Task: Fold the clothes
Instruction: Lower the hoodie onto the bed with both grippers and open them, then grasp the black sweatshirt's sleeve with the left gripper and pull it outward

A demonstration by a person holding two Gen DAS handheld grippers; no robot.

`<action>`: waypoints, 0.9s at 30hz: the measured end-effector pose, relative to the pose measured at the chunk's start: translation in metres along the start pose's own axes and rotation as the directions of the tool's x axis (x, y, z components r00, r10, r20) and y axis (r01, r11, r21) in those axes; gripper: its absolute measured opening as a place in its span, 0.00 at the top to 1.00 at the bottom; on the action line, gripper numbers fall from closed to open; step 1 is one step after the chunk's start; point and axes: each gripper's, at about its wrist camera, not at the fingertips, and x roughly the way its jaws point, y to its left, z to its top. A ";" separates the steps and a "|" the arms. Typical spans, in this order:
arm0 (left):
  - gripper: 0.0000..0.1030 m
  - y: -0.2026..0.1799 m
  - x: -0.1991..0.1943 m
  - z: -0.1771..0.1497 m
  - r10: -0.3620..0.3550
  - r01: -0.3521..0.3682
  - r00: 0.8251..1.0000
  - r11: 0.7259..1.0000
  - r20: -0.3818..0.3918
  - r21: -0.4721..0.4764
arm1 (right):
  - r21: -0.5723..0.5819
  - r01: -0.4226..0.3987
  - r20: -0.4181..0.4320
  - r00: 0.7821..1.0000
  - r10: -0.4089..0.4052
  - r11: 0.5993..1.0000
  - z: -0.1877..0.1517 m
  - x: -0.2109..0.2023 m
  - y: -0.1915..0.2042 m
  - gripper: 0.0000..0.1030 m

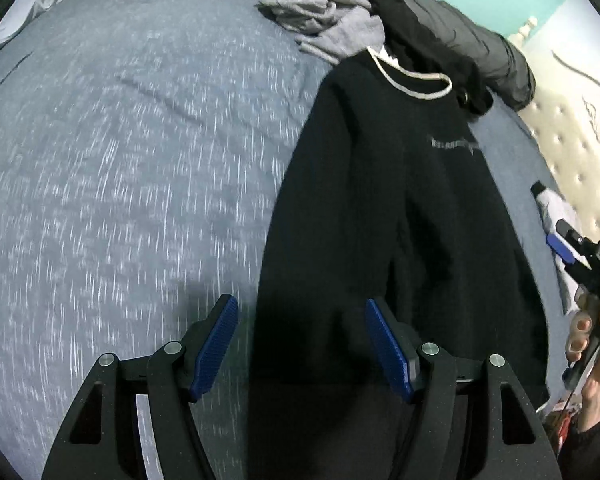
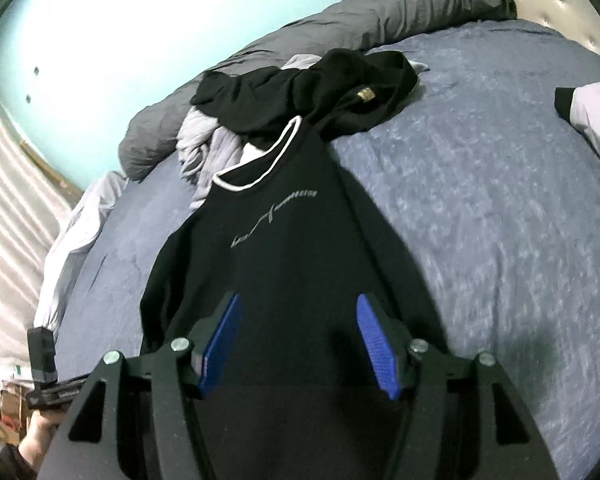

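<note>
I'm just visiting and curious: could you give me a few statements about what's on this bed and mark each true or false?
1. The black sweater lies spread on the blue bedcover. True.
2. Its collar has a red trim. False: the trim is white.
3. Grey clothes are piled past the collar. True.
4. The right gripper is clamped on the sweater. False: its jaws stand open above it, with nothing pinched.
5. The left gripper holds a sock. False: it is open and holds nothing, over the sweater's edge.
</note>
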 end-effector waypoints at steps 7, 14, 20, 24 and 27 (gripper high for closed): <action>0.32 0.012 0.005 -0.027 0.062 -0.062 0.997 0.998 -0.052 0.001 | -0.022 -0.052 -0.017 0.999 0.051 0.998 -0.019 0.003 -0.004 0.40; 0.34 0.011 0.015 -0.042 0.065 -0.064 0.995 0.998 -0.071 0.016 | -0.046 -0.043 -0.037 0.998 0.041 0.998 -0.019 0.015 -0.003 0.40; 0.82 0.011 0.015 -0.050 0.061 -0.057 0.994 0.997 -0.090 0.042 | -0.074 -0.055 -0.041 0.998 0.052 0.996 -0.018 0.017 -0.001 0.40; 0.96 0.005 0.008 -0.051 0.063 -0.057 0.995 0.996 -0.079 0.074 | -0.079 -0.055 -0.040 0.998 0.052 0.995 -0.019 0.017 0.000 0.40; 0.97 0.002 0.000 -0.050 0.058 -0.052 0.996 0.995 -0.070 0.087 | -0.076 -0.055 -0.035 0.998 0.052 0.996 -0.019 0.016 0.000 0.40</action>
